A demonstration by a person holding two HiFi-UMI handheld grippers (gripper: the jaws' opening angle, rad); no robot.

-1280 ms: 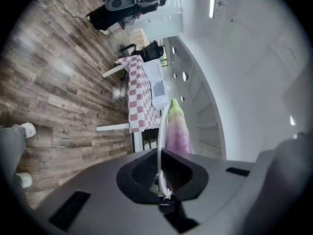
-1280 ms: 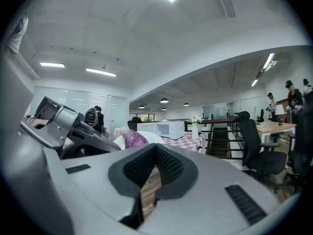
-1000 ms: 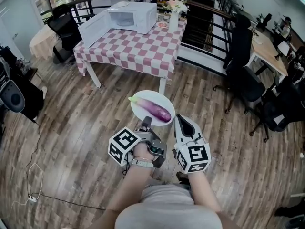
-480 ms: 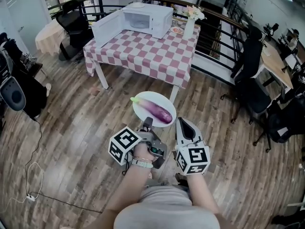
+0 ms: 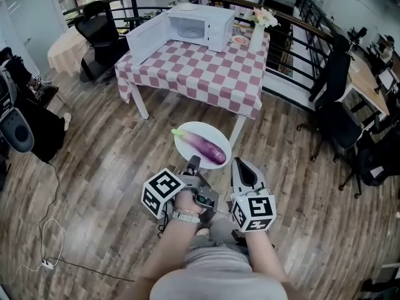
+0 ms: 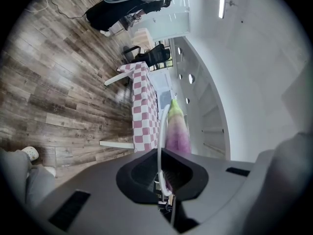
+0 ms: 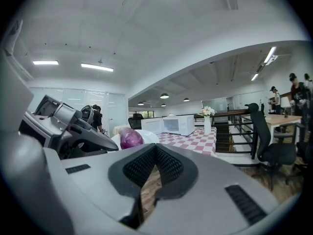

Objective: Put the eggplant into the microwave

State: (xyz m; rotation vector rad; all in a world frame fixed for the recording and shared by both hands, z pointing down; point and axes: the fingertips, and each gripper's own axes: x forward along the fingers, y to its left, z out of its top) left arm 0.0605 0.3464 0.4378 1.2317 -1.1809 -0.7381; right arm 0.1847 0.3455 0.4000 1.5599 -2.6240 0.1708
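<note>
The checked tabletop (image 5: 206,80) and open microwave (image 5: 200,24) have drawn nearer, so the carry is progressing. The left tool (image 5: 194,162) is clenched on the plate (image 5: 214,132) rim, with the eggplant (image 5: 206,147) lying on it. The right tool (image 5: 240,163) is closed and empty.

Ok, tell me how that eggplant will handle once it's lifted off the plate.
The eggplant looks glossy and rounded, so it will probably be slippery and apt to roll. It lies loose on the plate, which the left tongs pinch only at the rim, so a tilt could send it sliding.
</note>
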